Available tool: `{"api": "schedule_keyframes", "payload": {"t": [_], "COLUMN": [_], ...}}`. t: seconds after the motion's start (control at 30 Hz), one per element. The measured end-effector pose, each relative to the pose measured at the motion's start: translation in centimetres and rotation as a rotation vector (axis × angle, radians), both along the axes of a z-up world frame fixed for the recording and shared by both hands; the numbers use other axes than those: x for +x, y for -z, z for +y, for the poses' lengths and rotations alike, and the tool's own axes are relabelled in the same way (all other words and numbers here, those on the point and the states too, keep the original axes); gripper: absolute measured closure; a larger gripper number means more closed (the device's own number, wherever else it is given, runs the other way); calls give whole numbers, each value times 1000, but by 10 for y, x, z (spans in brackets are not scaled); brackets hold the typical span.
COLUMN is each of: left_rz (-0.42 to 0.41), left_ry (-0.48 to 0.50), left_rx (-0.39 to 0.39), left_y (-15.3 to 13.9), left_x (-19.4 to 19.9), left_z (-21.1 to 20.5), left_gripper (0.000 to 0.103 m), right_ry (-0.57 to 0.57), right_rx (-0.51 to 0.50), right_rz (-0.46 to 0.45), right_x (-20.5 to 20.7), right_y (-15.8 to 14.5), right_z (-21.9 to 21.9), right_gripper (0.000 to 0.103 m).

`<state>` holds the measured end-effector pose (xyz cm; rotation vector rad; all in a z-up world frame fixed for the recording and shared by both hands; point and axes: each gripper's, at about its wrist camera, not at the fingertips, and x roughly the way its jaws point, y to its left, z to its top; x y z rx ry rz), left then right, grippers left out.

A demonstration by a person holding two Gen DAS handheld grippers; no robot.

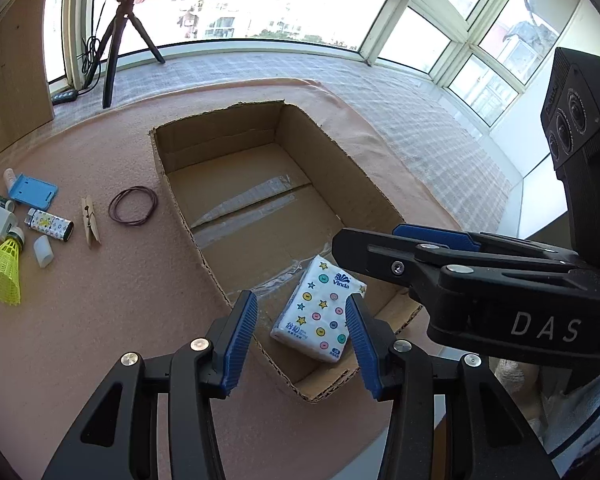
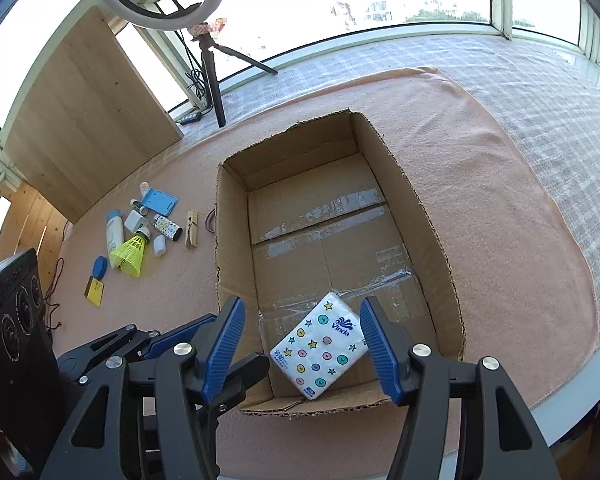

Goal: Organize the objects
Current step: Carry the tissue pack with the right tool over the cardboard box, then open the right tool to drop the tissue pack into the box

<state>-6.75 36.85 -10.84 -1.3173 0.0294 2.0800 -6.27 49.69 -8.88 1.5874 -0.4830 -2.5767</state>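
Observation:
A white tissue pack (image 1: 320, 316) (image 2: 320, 346) printed with coloured dots and stars lies flat on the floor of an open cardboard box (image 1: 220, 120) (image 2: 420, 220), in its near corner. My left gripper (image 1: 300, 308) hangs over the pack with its blue pads apart and not pressing on it. My right gripper (image 2: 302, 312) stands open above the same pack, its pads clear of both sides. Each gripper shows in the other's view: the right gripper (image 1: 352, 244) comes in from the right and the left gripper (image 2: 256, 364) from the lower left, close beside each other.
Left of the box on the pink cloth (image 2: 500, 200) lie a yellow shuttlecock (image 2: 132, 256), a blue card holder (image 2: 162, 202), a clothespin (image 2: 192, 228), a patterned lighter (image 1: 50, 224), a brown hair-tie loop (image 1: 133, 205) and small white pieces. A ring-light tripod (image 2: 214, 80) and a wooden board (image 2: 88, 112) stand behind.

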Motion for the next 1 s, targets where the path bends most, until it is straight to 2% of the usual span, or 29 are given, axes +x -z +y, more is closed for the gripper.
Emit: {"api": "schedule_keyframes", "payload": {"t": [0.23,0.43,0.77,1.0], "left_rz": [10,15,35,18], "left_ry": [-72,-138,-271,-371], "left_rx": [-15,-36,-98,-161], "left_y": [-6,-13,-20,-7], "left_x": [-3,-8,-25,-46], "left_z": [-33,-84,-211,-307], "left_gripper": [53,53,45,45], "right_ry": [-24,-39,-55,-85], "right_rx": [5,14,28,42], "right_rz": [25,90,93,86], "right_x": [-3,-2,-9,-19], "right_y": [-2,-11,-20,-19], "right_z": [-12,-33,-96,-152], "right_gripper": [46,46,47,47]}}
